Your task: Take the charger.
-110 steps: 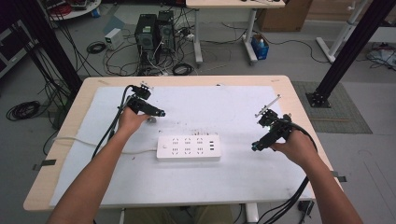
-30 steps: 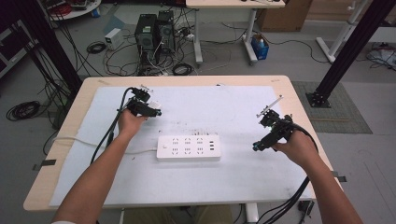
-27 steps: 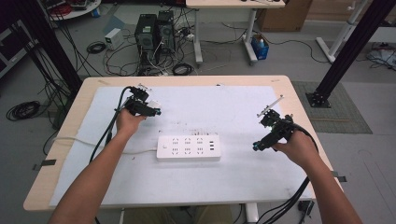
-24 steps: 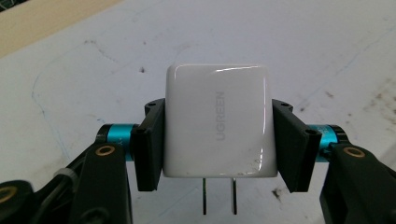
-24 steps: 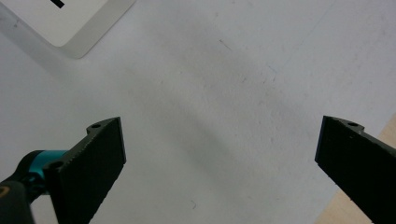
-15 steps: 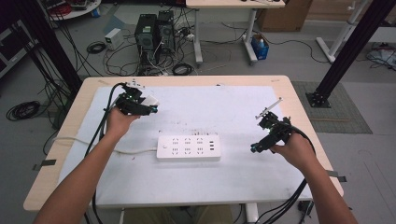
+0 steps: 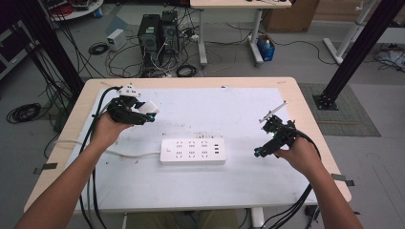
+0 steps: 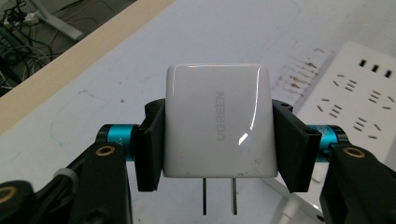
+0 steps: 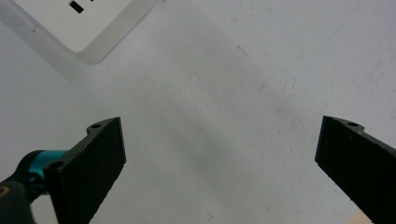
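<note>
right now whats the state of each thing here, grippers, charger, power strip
left gripper: shut on the white charger, held off the table
white charger: clamped by its sides, two prongs bare, not plugged in
right gripper: open, nothing between its jaws
power strip: flat on the table, sockets free, cord trailing left

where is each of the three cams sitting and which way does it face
High view: above the person's side, facing forward and down on the table; both forearms, left tool, right tool.
Left gripper view: on the left tool, along jaws clamping a white charger.
Right gripper view: on the right tool, facing the tabletop, jaws apart.
Shared: power strip.
</note>
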The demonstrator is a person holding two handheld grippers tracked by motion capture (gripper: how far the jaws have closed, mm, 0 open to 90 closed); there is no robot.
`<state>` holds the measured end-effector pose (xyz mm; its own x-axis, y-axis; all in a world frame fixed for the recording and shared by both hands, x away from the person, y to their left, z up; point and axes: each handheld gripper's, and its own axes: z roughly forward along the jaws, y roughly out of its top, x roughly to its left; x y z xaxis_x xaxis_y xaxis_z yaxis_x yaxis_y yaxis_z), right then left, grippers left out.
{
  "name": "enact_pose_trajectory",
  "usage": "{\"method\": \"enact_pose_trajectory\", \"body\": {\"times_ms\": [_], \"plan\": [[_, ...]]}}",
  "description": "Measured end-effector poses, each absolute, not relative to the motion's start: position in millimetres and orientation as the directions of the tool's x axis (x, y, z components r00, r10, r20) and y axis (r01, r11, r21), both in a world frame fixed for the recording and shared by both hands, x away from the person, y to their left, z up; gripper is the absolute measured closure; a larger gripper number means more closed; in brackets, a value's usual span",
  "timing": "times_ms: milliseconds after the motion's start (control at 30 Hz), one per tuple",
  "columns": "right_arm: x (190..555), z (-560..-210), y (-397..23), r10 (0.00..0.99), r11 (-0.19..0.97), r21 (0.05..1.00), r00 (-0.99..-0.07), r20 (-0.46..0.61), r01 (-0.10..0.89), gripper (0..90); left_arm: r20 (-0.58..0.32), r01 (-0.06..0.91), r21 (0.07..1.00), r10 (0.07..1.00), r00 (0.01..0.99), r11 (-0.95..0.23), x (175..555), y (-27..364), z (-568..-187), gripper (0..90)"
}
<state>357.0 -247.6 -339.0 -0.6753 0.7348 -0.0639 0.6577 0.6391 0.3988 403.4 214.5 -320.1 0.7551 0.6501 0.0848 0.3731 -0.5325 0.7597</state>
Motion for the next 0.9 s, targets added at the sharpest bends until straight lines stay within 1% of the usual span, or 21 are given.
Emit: {"method": "enact_pose_trajectory", "body": {"times_ms": [167,333,467,633,733,900], "plan": [[356,-339,-245,0.734,0.637,0.403,-0.676,-0.059,0.656,1.1,0.074,0.346,0.76,0.602,0.795,-0.55,389,214,-315,42.6],[355,-339,-242,0.728,0.642,0.408,-0.683,-0.058,0.65,1.1,0.092,0.295,0.759,0.543,0.834,-0.58,377,215,-311,42.6],[355,-338,-241,0.726,0.642,0.411,-0.685,-0.057,0.647,1.1,0.079,0.276,0.776,0.523,0.849,-0.566,372,219,-311,42.6],[355,-338,-239,0.724,0.643,0.419,-0.687,-0.061,0.641,1.1,0.091,0.232,0.78,0.473,0.876,-0.581,367,222,-310,42.6],[355,-337,-238,0.725,0.642,0.419,-0.686,-0.06,0.643,1.1,0.099,0.187,0.797,0.429,0.898,-0.575,363,219,-309,42.6],[355,-338,-236,0.721,0.644,0.424,-0.69,-0.058,0.637,1.1,0.112,0.142,0.801,0.379,0.919,-0.581,357,210,-307,42.6]]}}
